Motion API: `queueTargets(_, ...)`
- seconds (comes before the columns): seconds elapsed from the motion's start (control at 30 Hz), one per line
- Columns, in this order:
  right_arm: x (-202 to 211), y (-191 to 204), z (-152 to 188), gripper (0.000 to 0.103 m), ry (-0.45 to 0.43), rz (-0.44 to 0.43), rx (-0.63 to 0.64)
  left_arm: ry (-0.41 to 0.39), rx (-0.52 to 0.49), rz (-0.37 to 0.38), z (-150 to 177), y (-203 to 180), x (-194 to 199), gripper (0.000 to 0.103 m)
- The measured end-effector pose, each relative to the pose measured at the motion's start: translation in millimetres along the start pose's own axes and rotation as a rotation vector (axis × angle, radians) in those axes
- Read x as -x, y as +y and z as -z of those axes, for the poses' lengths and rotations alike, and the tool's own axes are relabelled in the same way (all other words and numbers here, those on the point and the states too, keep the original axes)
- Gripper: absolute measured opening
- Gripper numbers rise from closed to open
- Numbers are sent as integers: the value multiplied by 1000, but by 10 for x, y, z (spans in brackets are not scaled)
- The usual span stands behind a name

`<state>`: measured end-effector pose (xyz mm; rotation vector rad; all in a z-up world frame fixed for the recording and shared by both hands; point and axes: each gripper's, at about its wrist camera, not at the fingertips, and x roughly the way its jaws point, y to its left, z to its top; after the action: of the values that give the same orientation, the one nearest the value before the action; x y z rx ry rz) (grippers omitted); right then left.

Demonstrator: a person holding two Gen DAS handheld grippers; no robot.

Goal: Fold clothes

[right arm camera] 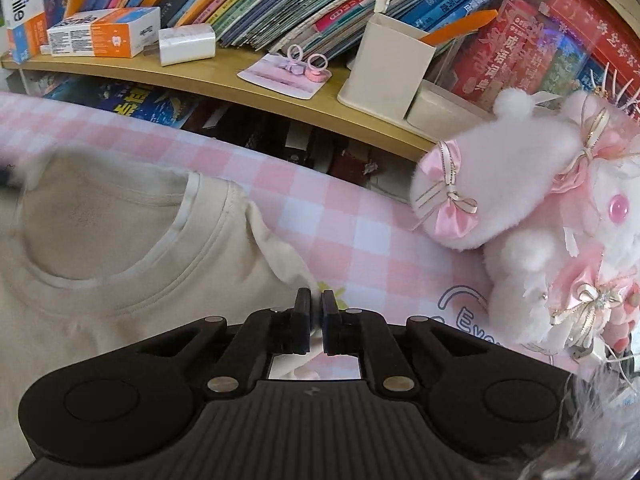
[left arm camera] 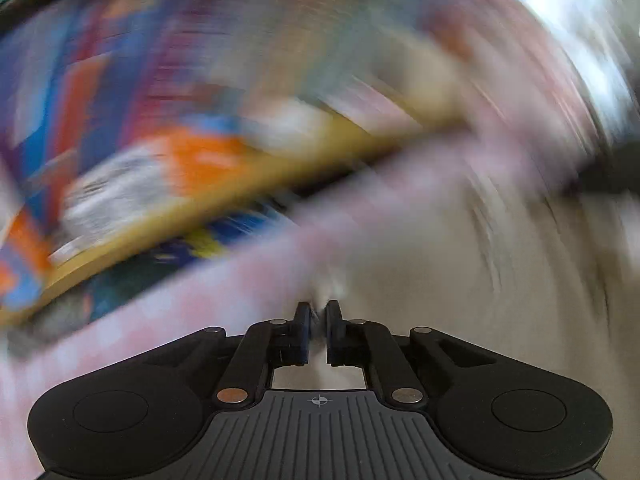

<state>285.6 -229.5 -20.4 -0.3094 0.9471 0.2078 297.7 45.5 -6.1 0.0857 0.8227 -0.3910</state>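
Right gripper [right arm camera: 316, 300]: pinched tight on the cream shirt [right arm camera: 120, 248] – at its shoulder edge.
Left gripper [left arm camera: 318, 312]: pinching pale cloth too – picture blurry.

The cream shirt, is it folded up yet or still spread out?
Spread out. The cream shirt lies flat, neck hole open, right gripper pinching its shoulder edge.

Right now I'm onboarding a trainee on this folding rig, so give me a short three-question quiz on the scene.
1. True or false: the right gripper is shut on a corner of the cream cotton T-shirt.
2. What lies beneath the shirt? A) pink-and-white checked cloth B) bare wood C) grey carpet
3. Fill in: the fluffy white plush toy with pink bows sits to the shirt's ____ in the right wrist view.

Key: 1 true; 2 A; 3 right.
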Motion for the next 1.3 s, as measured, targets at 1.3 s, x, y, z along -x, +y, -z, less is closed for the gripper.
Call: queueTargets(1.3, -134, 252, -304, 5, -60, -136, -121, 13, 205, -422, 409, 1418, 357, 5)
